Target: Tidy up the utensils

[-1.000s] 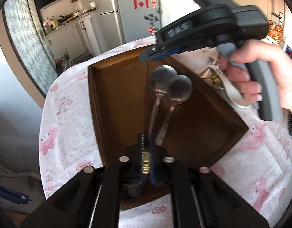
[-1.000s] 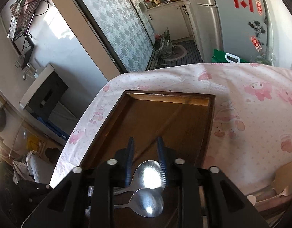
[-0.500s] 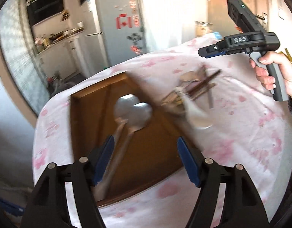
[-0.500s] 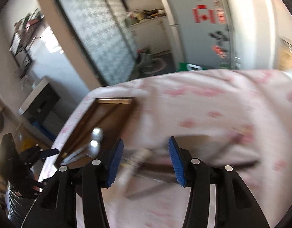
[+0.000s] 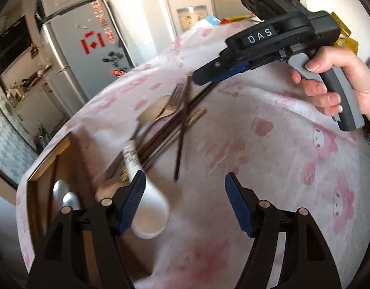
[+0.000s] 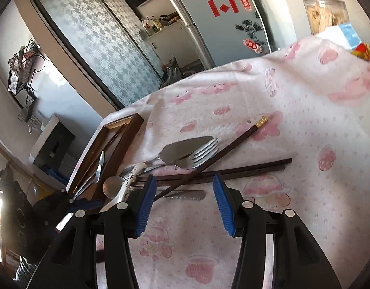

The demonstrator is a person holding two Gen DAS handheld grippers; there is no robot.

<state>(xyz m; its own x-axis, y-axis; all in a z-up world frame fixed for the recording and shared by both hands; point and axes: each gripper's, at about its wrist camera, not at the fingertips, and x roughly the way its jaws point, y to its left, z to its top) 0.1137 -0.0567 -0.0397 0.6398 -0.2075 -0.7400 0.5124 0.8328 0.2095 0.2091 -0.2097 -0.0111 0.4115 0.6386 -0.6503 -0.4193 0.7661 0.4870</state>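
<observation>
A pile of utensils lies on the pink cloth: dark chopsticks (image 6: 223, 171), a metal fork (image 6: 199, 154), a flat server (image 6: 185, 147), a knife (image 6: 185, 194) and a white ceramic spoon (image 5: 146, 202). Two metal spoons (image 5: 64, 195) lie in the brown wooden tray (image 6: 127, 130). My left gripper (image 5: 185, 197) is open and empty, just right of the white spoon. My right gripper (image 6: 182, 200) is open and empty, hovering over the chopsticks and knife; it also shows in the left wrist view (image 5: 209, 77).
The table is covered by a pink patterned cloth (image 6: 305, 110). The tray sits at the table's left edge. A fridge (image 6: 223, 19) and kitchen counter stand behind. Snack packets (image 6: 363, 48) lie at the far right edge.
My left gripper let go of a metal spoon in the tray, opened and swung right toward the pile. My right gripper opened wider and moved from the tray to over the chopsticks.
</observation>
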